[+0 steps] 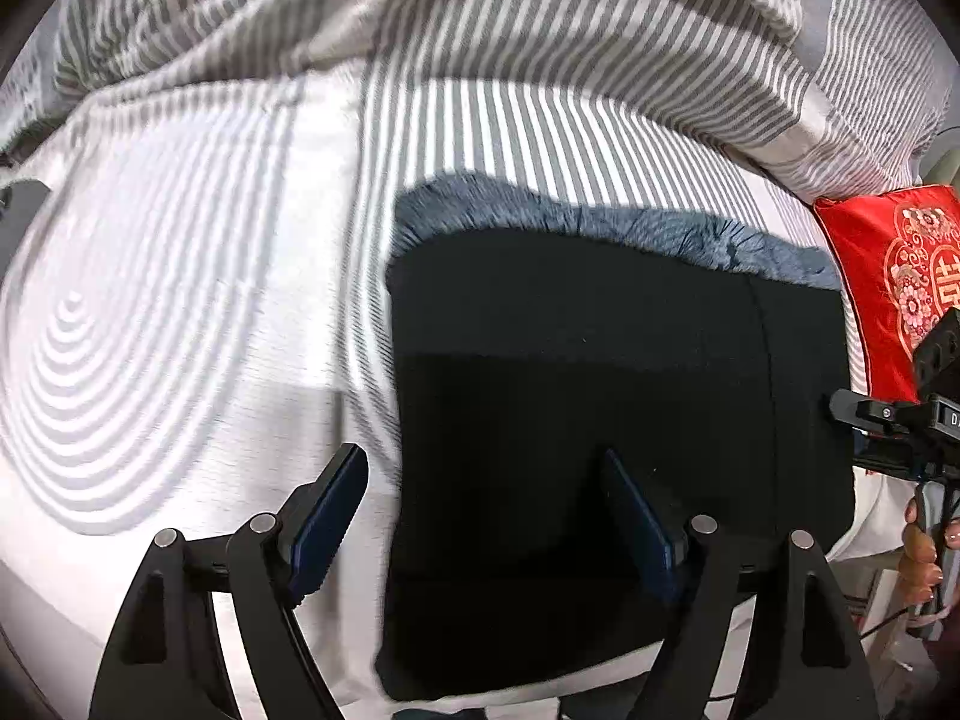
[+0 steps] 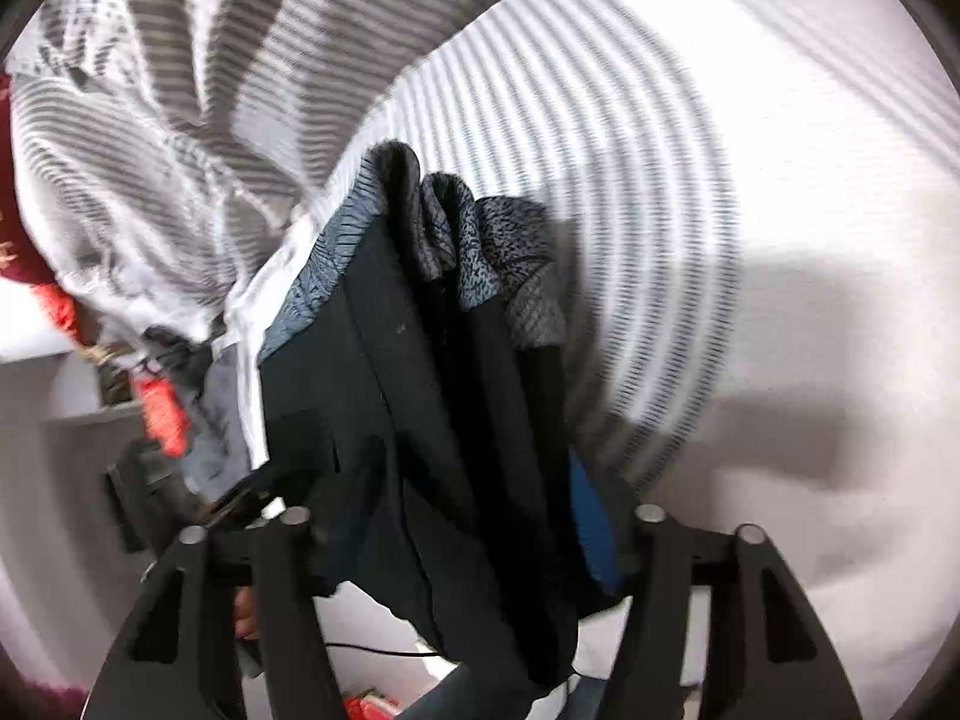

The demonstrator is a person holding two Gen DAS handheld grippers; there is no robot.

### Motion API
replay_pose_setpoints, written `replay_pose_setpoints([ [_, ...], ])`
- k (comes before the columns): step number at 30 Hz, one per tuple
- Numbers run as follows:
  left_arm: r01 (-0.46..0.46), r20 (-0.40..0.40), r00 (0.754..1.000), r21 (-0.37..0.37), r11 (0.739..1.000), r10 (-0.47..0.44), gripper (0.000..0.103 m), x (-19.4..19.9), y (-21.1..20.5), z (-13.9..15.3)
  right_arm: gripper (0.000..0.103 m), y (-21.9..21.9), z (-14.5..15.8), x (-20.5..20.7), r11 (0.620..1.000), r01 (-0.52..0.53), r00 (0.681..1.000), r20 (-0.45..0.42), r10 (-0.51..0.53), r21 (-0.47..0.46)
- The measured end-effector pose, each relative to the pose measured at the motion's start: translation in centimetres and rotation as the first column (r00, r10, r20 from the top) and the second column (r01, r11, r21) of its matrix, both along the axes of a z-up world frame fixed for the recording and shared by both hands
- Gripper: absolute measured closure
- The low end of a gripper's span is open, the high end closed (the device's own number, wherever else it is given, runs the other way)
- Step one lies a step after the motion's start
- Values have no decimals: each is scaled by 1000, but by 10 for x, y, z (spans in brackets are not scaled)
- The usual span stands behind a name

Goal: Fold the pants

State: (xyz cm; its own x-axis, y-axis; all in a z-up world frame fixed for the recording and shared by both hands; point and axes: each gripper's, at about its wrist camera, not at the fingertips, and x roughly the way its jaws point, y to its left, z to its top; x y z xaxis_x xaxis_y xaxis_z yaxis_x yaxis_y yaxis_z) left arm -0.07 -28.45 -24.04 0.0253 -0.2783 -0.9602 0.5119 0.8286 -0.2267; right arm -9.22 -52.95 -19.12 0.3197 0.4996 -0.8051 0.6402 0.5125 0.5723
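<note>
The black pants [image 1: 600, 372] lie folded on the bed, with their grey fleecy lining [image 1: 600, 219] showing along the far edge. My left gripper [image 1: 486, 516] hovers over the pants' near left edge with its jaws wide apart and nothing gripped. Its right finger is above the black cloth and its left finger above the sheet. My right gripper [image 1: 888, 420] is at the pants' right edge. In the right wrist view the pants [image 2: 408, 360] run bunched between the jaws of my right gripper [image 2: 450, 480]. One blue pad [image 2: 591, 516] shows beside the cloth; the other is hidden.
A grey-and-white striped sheet [image 1: 180, 300] covers the bed, with a rumpled striped duvet [image 1: 540, 30] at the far side. A red embroidered cushion [image 1: 900, 276] lies right of the pants. A person's hand [image 1: 921, 558] holds the right gripper. Clutter and a red item [image 2: 162, 414] lie beyond the bed's edge.
</note>
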Motion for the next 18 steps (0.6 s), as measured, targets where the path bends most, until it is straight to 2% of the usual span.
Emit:
replay_pose_setpoints([
  [3,1,73,997,11,1000,-2,22,2,13,24,36,-3,22,-8,995,28,999,-26,-31,-95],
  [5,-7,108,994,9,1000,6,22,11,14,30,36,-1,43,-6,986,23,1000,-3,-24,-166],
  [6,-9,118,993,4,1000,8,22,14,12,33,41,0,50,-2,981,18,1000,9,-17,-193],
  [7,-8,127,992,-1,1000,8,22,16,9,35,57,2,59,4,975,8,1000,29,-1,-223],
  [9,3,139,990,-3,1000,-3,22,19,-1,38,73,9,67,20,967,-19,998,54,34,-254],
  [13,12,128,992,-5,1000,-11,22,25,-34,27,74,19,65,46,964,-53,996,61,71,-262],
  [15,22,114,993,3,1000,-22,22,22,-45,19,74,23,58,52,962,-65,996,37,78,-267],
  [18,29,119,992,89,996,-40,22,12,-56,-8,74,29,31,47,954,-111,993,-57,99,-280],
])
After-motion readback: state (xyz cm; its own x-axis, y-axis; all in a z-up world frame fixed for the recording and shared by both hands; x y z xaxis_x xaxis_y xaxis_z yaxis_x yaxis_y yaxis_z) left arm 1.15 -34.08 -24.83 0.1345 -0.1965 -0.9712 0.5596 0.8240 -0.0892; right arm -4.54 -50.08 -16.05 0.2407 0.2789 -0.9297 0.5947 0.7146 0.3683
